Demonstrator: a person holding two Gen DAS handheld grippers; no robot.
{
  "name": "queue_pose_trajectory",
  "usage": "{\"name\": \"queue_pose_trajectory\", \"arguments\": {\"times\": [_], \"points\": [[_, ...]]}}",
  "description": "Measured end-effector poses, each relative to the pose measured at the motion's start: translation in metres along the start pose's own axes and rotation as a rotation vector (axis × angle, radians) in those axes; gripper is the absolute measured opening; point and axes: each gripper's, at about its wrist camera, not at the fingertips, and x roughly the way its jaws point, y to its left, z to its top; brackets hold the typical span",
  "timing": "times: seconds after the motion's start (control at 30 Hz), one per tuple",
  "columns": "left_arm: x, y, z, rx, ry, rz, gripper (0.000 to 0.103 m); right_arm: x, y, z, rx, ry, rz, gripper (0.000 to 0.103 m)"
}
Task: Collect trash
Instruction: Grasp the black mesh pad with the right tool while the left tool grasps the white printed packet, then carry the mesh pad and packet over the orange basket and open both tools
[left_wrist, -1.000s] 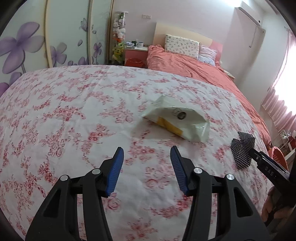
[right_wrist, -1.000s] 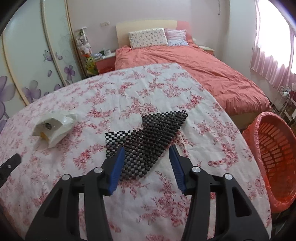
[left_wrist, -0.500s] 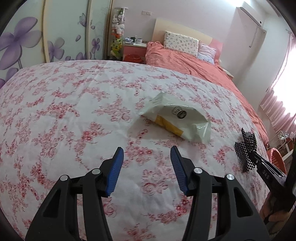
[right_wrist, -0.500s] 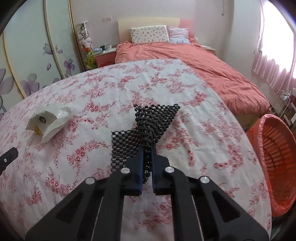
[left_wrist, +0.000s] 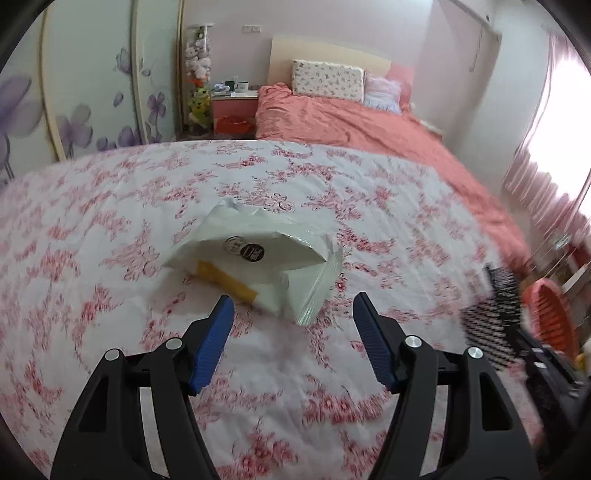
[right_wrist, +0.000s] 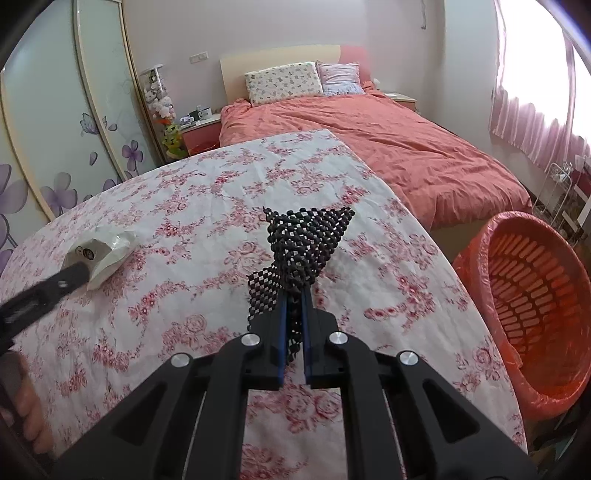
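Left wrist view: a surface draped in a white cloth with a red rose print (left_wrist: 110, 229) fills the lower two thirds of the frame. At centre lies a crumpled white plastic bag (left_wrist: 255, 258) with a yellow strip and a round dark label. The left gripper (left_wrist: 293, 317) points at it from the lower centre; its blue-padded jaws have just been opening and stand wide apart, nothing between them, their tips just short of the bag's near edge. At the right edge, blurred, a black mesh mat (left_wrist: 491, 321) hangs beside an orange laundry basket (left_wrist: 550, 314).

Right wrist view: the right gripper (right_wrist: 293, 306) at lower centre is clamped on the mesh mat (right_wrist: 306, 240), which bunches between the pads and fans out above them, over the cloth (right_wrist: 207, 206). The basket (right_wrist: 532, 306), lined with orange plastic, stands off the cloth's edge at the right. The bag (right_wrist: 110, 247) lies at the left, the left gripper's black arm crossing in front of it.

Room: a bed with a salmon quilt (right_wrist: 388, 147) and two pillows at upper centre, a pink nightstand (left_wrist: 234, 110) and a column of plush toys (left_wrist: 197, 88) beside it, wardrobe doors with purple flowers (right_wrist: 59, 155) at the left, pink curtains (right_wrist: 535, 122) at the right.
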Motion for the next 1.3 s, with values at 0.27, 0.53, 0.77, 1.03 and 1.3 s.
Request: {"name": "queue_pose_trajectory", "arguments": {"times": [0.27, 0.53, 0.77, 1.03, 1.3], "points": [[0.034, -0.007, 0.0, 0.02, 0.082, 0.046, 0.019, -0.008, -0.015, -0.005, 0.027, -0.001, 0.006, 0.008], [0.007, -0.01, -0.005, 0.043, -0.002, -0.03, 0.005, -0.025, -0.029, -0.008, 0.049, -0.023, 0.004, 0.008], [-0.023, -0.03, -0.007, 0.076, -0.048, -0.131, 0.004, -0.043, -0.044, -0.013, 0.069, -0.049, 0.004, 0.008], [-0.05, -0.073, -0.014, 0.132, -0.061, -0.245, 0.004, -0.068, -0.072, -0.019, 0.113, -0.083, -0.009, 0.008], [-0.061, -0.122, -0.026, 0.203, -0.052, -0.319, 0.004, -0.093, -0.105, -0.028, 0.16, -0.121, -0.044, 0.008]]}}
